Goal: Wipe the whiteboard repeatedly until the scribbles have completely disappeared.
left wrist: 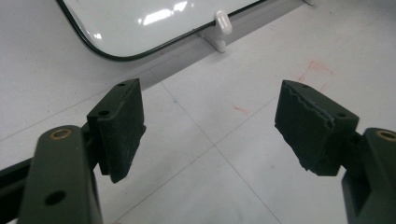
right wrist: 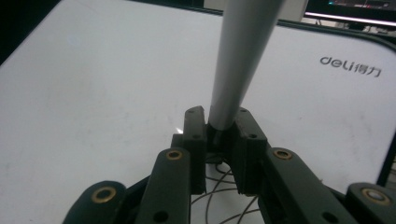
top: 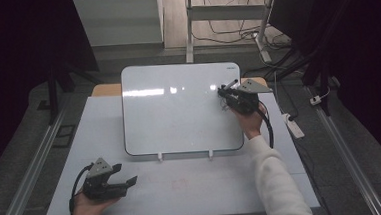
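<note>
My left hand (top: 87, 206) lies low at my near left, wrapped around the left gripper (top: 125, 184), which points off to the right. Its jaws stand wide apart, with nothing between the pads (left wrist: 122, 128). My right arm (top: 275, 180), in a white sleeve, stretches forward and the right hand (top: 251, 121) grips the right gripper (top: 223, 92) from behind. Its jaws are clamped tight, pads (right wrist: 195, 135) nearly meeting.
</note>
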Action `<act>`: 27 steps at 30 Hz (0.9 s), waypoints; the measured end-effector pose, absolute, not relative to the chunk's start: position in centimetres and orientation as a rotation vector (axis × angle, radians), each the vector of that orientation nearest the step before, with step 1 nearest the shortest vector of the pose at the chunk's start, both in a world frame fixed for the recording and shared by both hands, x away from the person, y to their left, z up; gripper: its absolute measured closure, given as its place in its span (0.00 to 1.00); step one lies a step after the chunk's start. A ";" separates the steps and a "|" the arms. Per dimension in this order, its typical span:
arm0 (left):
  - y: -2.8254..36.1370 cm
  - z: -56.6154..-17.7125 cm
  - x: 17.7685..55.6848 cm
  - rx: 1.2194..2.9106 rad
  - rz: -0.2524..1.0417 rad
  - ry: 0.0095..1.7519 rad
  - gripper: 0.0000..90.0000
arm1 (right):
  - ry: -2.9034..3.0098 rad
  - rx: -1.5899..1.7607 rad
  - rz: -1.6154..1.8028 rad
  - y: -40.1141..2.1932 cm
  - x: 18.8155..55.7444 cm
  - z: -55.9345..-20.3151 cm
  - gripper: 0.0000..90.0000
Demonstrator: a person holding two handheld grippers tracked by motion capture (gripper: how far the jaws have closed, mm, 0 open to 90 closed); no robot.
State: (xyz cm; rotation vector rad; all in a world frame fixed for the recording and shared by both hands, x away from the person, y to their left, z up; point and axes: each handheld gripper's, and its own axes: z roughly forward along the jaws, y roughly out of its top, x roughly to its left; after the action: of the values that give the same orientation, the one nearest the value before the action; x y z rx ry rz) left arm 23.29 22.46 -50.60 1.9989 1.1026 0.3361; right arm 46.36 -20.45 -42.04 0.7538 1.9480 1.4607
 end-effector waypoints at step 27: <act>22.3 -50.7 23.2 2.005 0.340 1.098 0.28 | 1.925 0.824 1.511 -20.8 46.0 -42.6 0.86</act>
State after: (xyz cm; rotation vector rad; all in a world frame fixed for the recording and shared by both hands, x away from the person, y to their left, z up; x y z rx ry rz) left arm 23.21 22.33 -50.68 2.0048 1.0983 0.3399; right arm 46.03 -20.81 -42.55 0.8242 1.9254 1.5115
